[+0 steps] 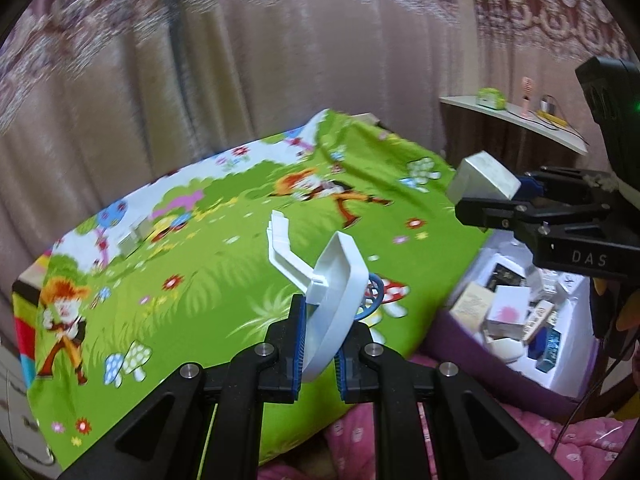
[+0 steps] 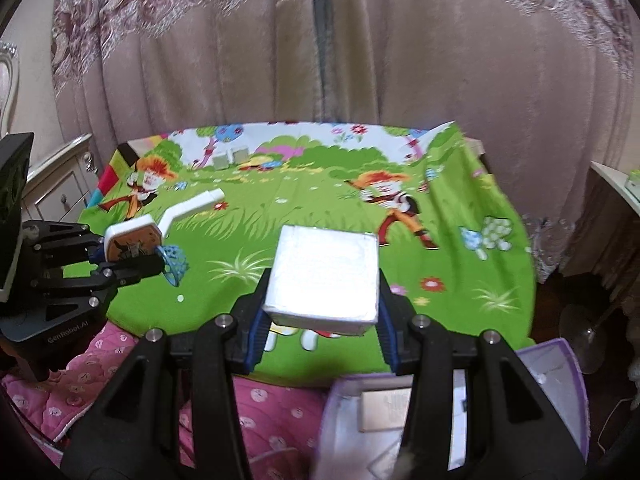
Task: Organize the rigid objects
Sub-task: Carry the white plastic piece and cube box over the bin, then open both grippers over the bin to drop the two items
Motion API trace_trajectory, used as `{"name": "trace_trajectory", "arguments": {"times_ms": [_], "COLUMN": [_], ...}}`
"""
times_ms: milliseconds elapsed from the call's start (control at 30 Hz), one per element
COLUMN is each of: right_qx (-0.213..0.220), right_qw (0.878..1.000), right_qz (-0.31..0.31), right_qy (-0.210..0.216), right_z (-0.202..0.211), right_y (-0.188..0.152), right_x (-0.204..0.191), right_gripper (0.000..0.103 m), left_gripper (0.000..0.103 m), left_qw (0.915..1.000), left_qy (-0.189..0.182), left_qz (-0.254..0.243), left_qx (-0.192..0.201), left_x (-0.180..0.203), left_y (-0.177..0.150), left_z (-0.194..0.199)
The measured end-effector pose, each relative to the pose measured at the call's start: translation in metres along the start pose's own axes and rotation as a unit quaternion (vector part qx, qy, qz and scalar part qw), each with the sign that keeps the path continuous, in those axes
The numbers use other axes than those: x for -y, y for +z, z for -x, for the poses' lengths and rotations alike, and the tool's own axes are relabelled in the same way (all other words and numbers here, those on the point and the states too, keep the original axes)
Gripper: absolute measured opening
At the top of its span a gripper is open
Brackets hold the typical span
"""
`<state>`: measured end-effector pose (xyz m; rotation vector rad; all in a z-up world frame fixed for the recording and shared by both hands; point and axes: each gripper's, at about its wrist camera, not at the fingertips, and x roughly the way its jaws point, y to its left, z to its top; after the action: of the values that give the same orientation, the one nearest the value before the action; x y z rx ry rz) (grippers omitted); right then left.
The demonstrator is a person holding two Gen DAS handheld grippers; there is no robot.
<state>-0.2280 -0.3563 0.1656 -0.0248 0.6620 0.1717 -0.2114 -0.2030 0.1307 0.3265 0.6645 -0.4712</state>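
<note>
We hold two items raised above the desk with its green cartoon cloth. The left gripper has its jaws clenched on a white toy hoop stand. The right gripper grasps a white box between its jaws. A purple bin of small boxes sits beside the desk.

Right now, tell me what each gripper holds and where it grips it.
The left gripper pinches a white toy basketball hoop by its backboard's edge. The right gripper clamps a white box across its two opposite sides.
</note>
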Motion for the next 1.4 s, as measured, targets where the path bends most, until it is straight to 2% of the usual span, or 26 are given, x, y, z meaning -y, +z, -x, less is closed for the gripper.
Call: {"name": "trace_trajectory", "arguments": {"times_ms": [400,700,1133,1400], "right_qx": [0.010,0.005,-0.027,-0.057], "right_qw": [0.998,0.994,0.982,0.975], "right_qz": [-0.023,-0.055,-0.093,-0.106], "right_qy": [-0.059,-0.094,-0.161,-0.189], "right_z": [0.049,0.068,0.086,0.087], "right_y": [-0.019,-0.040,-0.083,-0.101], "right_x": [0.039,0.075,0.128,0.147], "right_gripper": [0.050,0.050,0.050,0.050], "left_gripper": [0.013,0.013,0.013,0.013], "left_qw": [0.9940,0.9810,0.9640,0.9511], "left_qy": [-0.054,-0.113,-0.171,-0.196], "left_qz": [-0.095,-0.157,-0.192,-0.226], "left_qx": [-0.004,-0.015,-0.068,-0.076], "left_x": [0.072,0.132,0.190,0.227], "left_y": [0.019,0.036,0.033,0.024], "left_z": [-0.010,-0.022,-0.054,-0.065]}}
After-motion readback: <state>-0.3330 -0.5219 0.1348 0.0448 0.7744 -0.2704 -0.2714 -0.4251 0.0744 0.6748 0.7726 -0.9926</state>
